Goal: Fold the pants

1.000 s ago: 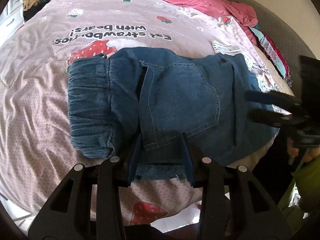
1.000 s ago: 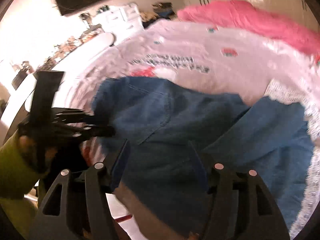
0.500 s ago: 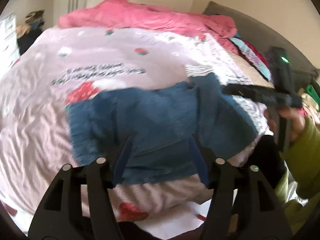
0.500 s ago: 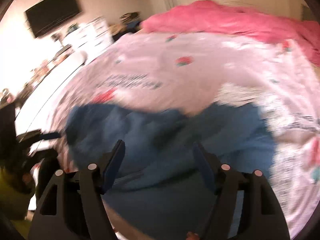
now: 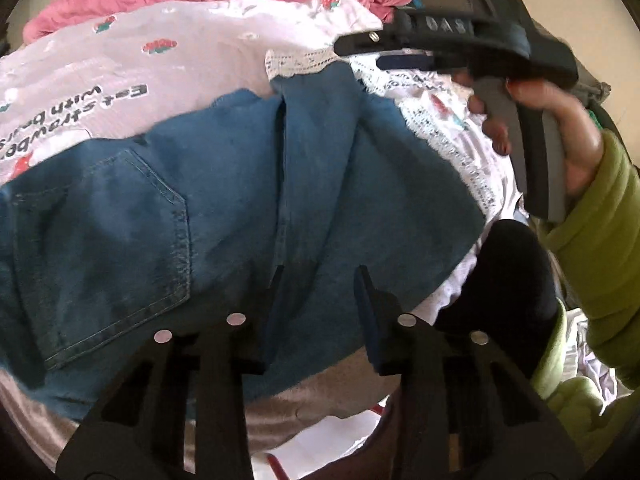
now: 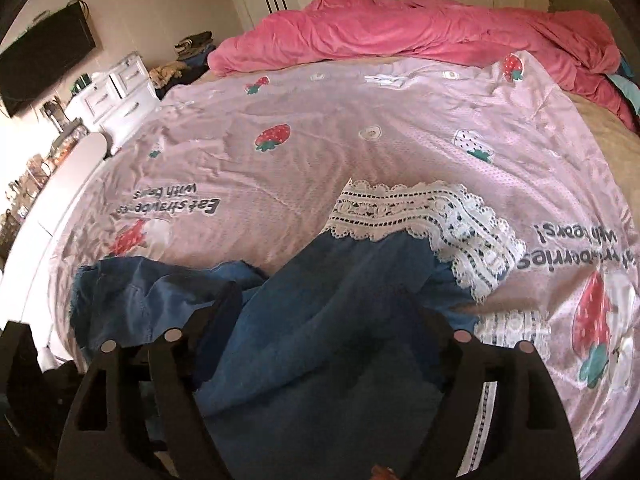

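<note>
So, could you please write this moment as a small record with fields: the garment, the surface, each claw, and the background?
garment: blue denim pants, partly folded, back pocket facing up
surface: pink bedsheet with strawberry prints and white lace trim
left claw: over the pants, jaws closing, nothing visibly pinched
right claw: above the pants, jaws opening, nothing held
background: pink blanket piled at the far side of the bed

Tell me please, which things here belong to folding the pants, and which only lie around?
For the job: denim pants; left gripper, closing above them; right gripper, opening.

Lying about: pink strawberry sheet, pink duvet, white lace trim, white dresser.
</note>
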